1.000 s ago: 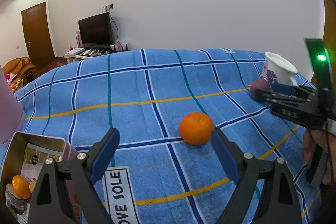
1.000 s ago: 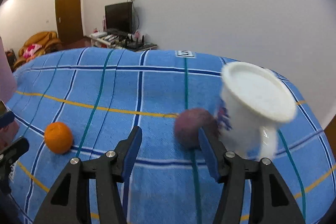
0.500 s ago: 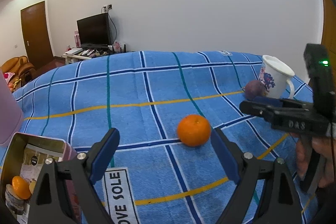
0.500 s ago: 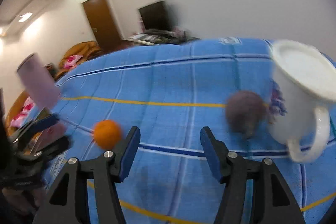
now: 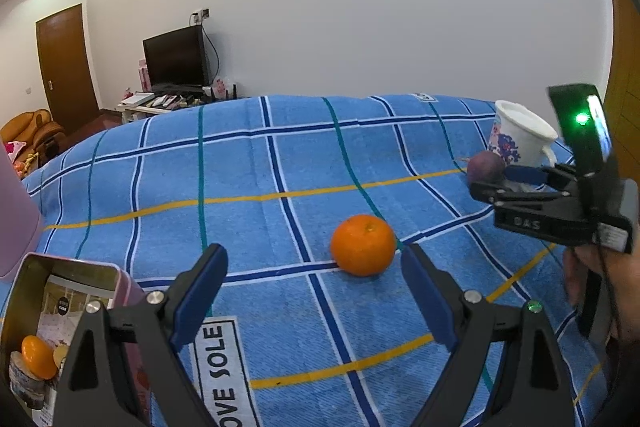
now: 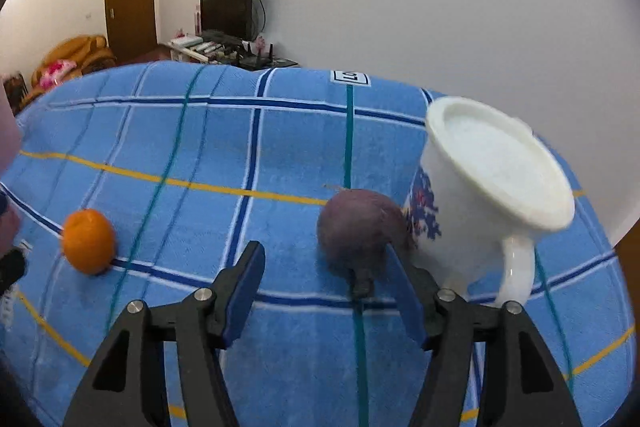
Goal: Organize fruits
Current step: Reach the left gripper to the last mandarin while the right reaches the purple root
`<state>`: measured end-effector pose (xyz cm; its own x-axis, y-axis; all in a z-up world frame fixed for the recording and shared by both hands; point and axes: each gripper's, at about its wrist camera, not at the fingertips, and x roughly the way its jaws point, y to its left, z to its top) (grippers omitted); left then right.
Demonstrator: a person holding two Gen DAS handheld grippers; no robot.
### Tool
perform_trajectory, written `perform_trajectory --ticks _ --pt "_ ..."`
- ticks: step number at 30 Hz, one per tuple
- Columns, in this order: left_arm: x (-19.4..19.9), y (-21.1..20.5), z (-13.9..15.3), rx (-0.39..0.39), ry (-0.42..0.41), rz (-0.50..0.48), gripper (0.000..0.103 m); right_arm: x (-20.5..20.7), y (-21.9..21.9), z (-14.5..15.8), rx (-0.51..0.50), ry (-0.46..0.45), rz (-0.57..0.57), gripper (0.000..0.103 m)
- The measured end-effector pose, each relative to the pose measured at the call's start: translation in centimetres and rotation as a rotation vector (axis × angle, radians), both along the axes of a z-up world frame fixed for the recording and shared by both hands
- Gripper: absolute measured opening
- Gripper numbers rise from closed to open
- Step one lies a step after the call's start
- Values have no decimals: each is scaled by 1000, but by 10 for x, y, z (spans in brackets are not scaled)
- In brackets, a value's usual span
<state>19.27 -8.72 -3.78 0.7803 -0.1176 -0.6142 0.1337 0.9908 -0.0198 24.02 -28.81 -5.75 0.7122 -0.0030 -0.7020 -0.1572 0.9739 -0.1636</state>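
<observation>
Hiding part of the purple fruit (image 6: 356,231), the right gripper (image 6: 326,293) has its far finger across that fruit's right edge, jaws opening, nothing pressed between the pads. The white mug (image 6: 492,195), blurred and tilted, stands just beside the purple fruit, with a blue print on its side. Left of the purple fruit and well apart lies a round, dimpled orange (image 5: 363,245) on the blue checked towel (image 5: 260,167). The left gripper (image 5: 314,291) hangs wide apart near the orange, holding nothing. Farther left, a metal tin (image 5: 28,275), cut off by the frame, holds a small orange fruit (image 5: 38,357).
</observation>
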Motion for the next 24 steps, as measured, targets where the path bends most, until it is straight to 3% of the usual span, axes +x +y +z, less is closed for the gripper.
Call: perform_trajectory --ticks 3,5,6,8,12,19,22,24 --pt "0 1 0 -2 3 -1 91 2 4 4 9 1 37 66" --pt "0 1 0 -2 5 3 91 -5 6 13 229 22 233 66" --pt "1 1 0 -4 6 3 91 -8 8 16 241 14 249 66" --pt "2 1 -1 -2 7 6 91 -12 12 23 98 -54 178 66" --pt "4 -3 -3 3 13 -1 91 1 2 21 37 -57 89 66" --pt "19 -1 -9 -6 47 41 91 16 19 15 49 -14 152 66" --pt "27 -1 -14 -16 78 45 91 23 36 8 91 53 201 66" --pt "31 -1 -16 -21 93 45 91 27 41 0 74 51 180 66"
